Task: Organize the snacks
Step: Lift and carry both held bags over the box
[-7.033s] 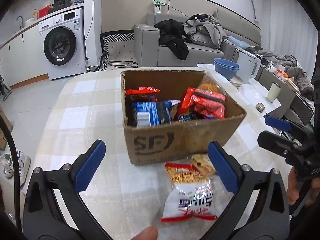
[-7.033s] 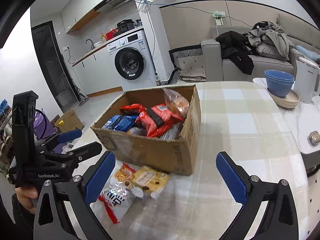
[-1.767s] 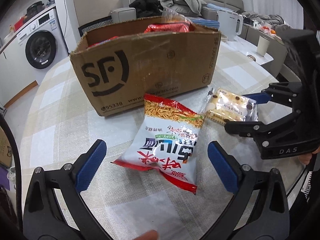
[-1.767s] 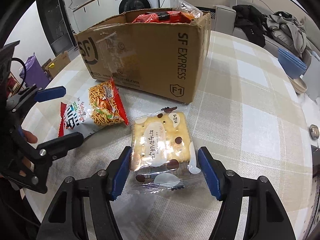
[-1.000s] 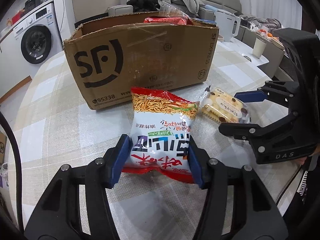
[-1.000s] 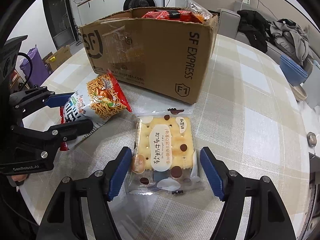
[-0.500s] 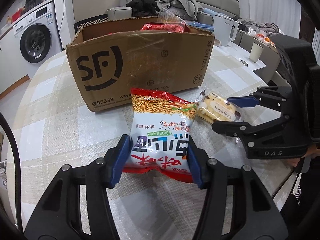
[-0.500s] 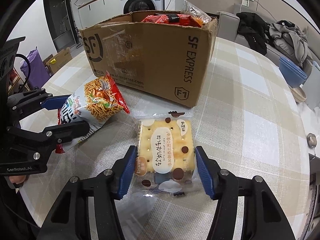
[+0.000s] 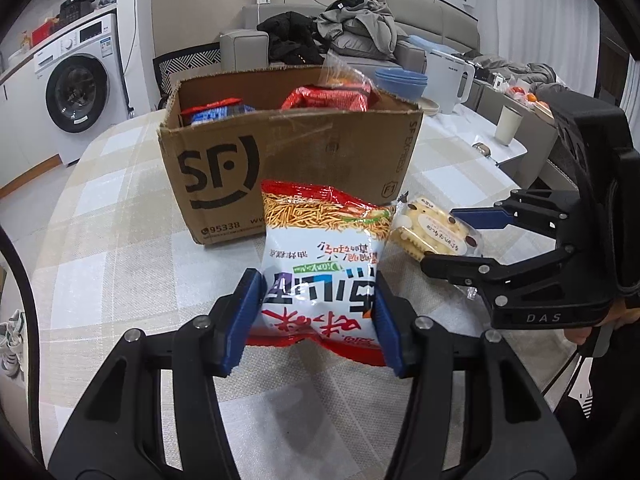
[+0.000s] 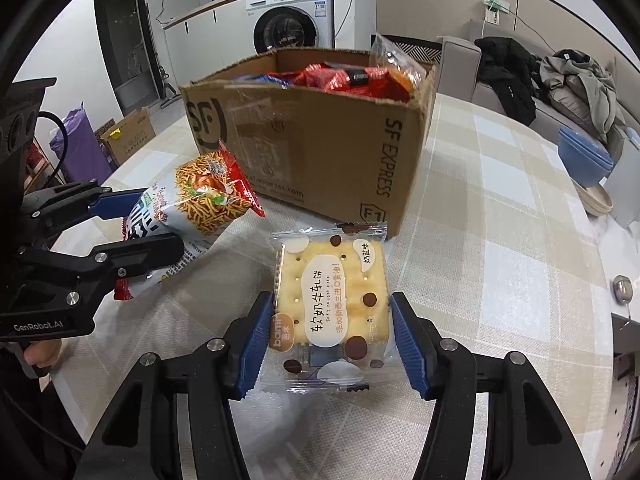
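The left gripper (image 9: pixel 316 312) clamps the red-and-white noodle-snack bag (image 9: pixel 322 256), the right gripper (image 10: pixel 329 338) the clear-wrapped cracker packet (image 10: pixel 332 300), both lifted, probably bound for the brown cardboard box (image 10: pixel 320 152).

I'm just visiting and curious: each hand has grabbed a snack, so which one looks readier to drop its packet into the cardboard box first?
Probably the left. The left gripper has the noodle snack bag lifted, close to the box; the cracker packet sits lower.
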A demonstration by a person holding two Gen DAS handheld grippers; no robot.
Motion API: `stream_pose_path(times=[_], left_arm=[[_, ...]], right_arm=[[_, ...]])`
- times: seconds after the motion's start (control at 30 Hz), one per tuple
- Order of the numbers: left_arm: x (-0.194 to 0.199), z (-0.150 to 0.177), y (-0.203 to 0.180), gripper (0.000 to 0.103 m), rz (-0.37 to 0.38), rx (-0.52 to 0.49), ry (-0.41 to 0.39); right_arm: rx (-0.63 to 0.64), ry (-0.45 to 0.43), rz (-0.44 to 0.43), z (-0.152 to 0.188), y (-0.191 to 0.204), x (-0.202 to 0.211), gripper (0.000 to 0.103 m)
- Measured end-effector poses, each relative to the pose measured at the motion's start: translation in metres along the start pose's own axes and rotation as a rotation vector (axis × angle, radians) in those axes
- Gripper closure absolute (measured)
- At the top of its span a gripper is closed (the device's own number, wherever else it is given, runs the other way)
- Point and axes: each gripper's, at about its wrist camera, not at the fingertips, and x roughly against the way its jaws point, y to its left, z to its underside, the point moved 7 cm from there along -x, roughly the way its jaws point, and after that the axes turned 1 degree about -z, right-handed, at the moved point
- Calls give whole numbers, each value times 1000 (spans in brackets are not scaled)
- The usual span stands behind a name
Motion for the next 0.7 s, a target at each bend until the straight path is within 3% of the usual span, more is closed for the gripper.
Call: stream_pose_path(times=[0.7], left_arm=[[72,-14,20,57,0,75,-107]], right_arm=[[-25,-122,-19,-16,5,39,44]])
